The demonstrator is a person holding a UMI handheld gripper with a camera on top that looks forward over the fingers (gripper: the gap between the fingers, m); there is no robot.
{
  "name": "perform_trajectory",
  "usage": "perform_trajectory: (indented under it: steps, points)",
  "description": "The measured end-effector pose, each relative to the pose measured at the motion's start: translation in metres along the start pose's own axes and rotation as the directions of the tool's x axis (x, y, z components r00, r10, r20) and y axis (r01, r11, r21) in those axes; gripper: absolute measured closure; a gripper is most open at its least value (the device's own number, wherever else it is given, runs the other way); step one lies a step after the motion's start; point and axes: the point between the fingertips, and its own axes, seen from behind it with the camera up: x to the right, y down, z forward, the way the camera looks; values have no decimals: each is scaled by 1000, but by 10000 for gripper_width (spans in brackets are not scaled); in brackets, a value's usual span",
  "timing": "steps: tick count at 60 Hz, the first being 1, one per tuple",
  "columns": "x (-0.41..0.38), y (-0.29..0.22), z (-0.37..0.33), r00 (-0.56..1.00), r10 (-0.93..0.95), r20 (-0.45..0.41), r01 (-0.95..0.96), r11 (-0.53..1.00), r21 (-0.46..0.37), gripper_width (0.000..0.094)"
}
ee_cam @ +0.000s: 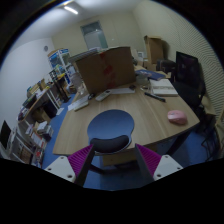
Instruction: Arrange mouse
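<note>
Office room with ceiling lights, seen from above a wooden tabletop [140,118] that fills the middle ground. Nearest, the claw [113,160] hangs in the air with its two fingers spread wide, pink pads [80,160] facing inward and nothing held between them. Just beyond the fingers, a blue-grey chair [110,127] is pushed up to the near edge of the tabletop. Farther and to the right, the pink mouse [177,117] lies alone near the right edge, well apart from the claw. Beyond it, papers [160,88] and a dark monitor [187,68] stand at the far right; a brown cardboard box [104,68] occupies the far side, with shelves [40,110] along the left wall. To do the approach well, the claw should probably swing right and forward over the chair, stay spread, and descend so the mouse sits squarely between the pads before closing.
</note>
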Motion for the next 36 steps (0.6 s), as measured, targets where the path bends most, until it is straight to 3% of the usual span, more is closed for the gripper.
perform_trajectory:
  steps: [18,36]
  points:
    - [91,-13,0,998,38,-56,-38,999,5,112]
    - [268,-30,39,982,-52,-179,50,999,-12,115]
